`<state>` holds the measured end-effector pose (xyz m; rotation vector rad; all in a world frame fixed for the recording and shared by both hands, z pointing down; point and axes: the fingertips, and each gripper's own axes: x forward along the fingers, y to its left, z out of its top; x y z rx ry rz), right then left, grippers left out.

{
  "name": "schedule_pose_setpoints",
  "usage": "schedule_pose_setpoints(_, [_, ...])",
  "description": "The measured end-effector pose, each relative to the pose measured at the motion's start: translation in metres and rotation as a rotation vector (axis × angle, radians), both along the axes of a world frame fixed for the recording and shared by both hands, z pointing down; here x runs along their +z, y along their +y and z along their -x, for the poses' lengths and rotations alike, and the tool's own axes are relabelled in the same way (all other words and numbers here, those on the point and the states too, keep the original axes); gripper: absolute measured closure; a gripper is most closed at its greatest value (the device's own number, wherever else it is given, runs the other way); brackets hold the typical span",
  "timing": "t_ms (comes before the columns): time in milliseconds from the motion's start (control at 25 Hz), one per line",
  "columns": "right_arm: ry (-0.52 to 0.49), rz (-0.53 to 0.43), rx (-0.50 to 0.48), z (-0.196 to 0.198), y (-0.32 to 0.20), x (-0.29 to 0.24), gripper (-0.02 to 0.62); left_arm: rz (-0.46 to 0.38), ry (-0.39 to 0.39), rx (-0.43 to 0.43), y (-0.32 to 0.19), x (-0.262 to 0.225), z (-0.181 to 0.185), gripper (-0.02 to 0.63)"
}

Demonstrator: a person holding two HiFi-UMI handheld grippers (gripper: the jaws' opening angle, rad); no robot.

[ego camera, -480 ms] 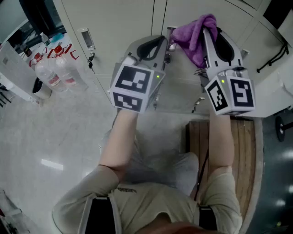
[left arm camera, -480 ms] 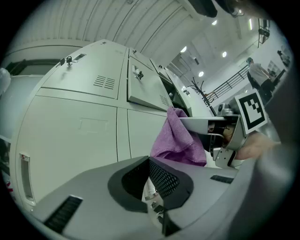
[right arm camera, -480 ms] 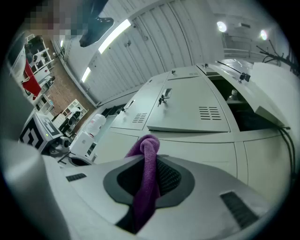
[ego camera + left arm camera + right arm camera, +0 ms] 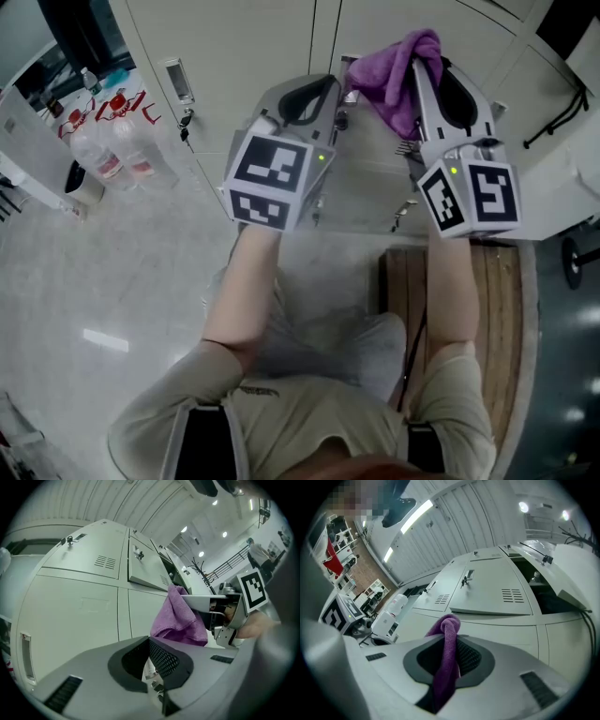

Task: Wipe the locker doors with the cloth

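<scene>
The purple cloth (image 4: 398,75) is bunched in my right gripper (image 4: 427,58), which is shut on it and holds it against the cream locker doors (image 4: 244,47). In the right gripper view the cloth (image 4: 446,634) runs up between the jaws of that gripper (image 4: 450,660) and folds over their tips. My left gripper (image 4: 330,86) hovers just left of the cloth, close to the door seam, shut with nothing in it. In the left gripper view its jaws (image 4: 157,667) meet in front of a locker door (image 4: 79,616), with the cloth (image 4: 178,620) and the right gripper beyond them.
Water bottles (image 4: 122,145) stand on the floor at the left by the lockers. A key hangs in a lock (image 4: 186,120). A wooden bench (image 4: 497,309) is under my right arm. An upper locker door (image 4: 567,588) stands open at the right.
</scene>
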<state>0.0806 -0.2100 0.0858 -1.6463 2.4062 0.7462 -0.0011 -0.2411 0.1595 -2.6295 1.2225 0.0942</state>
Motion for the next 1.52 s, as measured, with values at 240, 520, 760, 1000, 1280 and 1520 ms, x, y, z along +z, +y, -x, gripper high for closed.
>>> schedule_pose_setpoints(240, [0.012, -0.013, -0.005, 0.006, 0.000, -0.006, 0.545, 0.000, 0.002, 0.002, 0.000, -0.001, 0.002, 0.604])
schedule_pose_setpoints(520, [0.023, -0.019, -0.007, 0.009, -0.006, -0.010, 0.545, -0.001, 0.004, 0.002, -0.003, -0.001, 0.004, 0.604])
schedule_pose_setpoints(760, [0.048, -0.026, -0.005, 0.012, -0.013, -0.018, 0.545, -0.003, 0.015, 0.001, -0.007, -0.005, 0.006, 0.604])
schedule_pose_setpoints(1000, [0.078, -0.038, 0.003, 0.018, -0.022, -0.030, 0.545, -0.017, 0.034, 0.004, -0.008, -0.014, 0.010, 0.604])
schedule_pose_setpoints(1280, [0.113, -0.043, 0.013, 0.028, -0.039, -0.038, 0.545, -0.027, 0.052, 0.002, -0.012, -0.019, 0.014, 0.604])
schedule_pose_setpoints(1520, [0.136, -0.029, 0.030, 0.035, -0.057, -0.036, 0.545, -0.025, 0.054, 0.004, -0.017, -0.018, 0.015, 0.604])
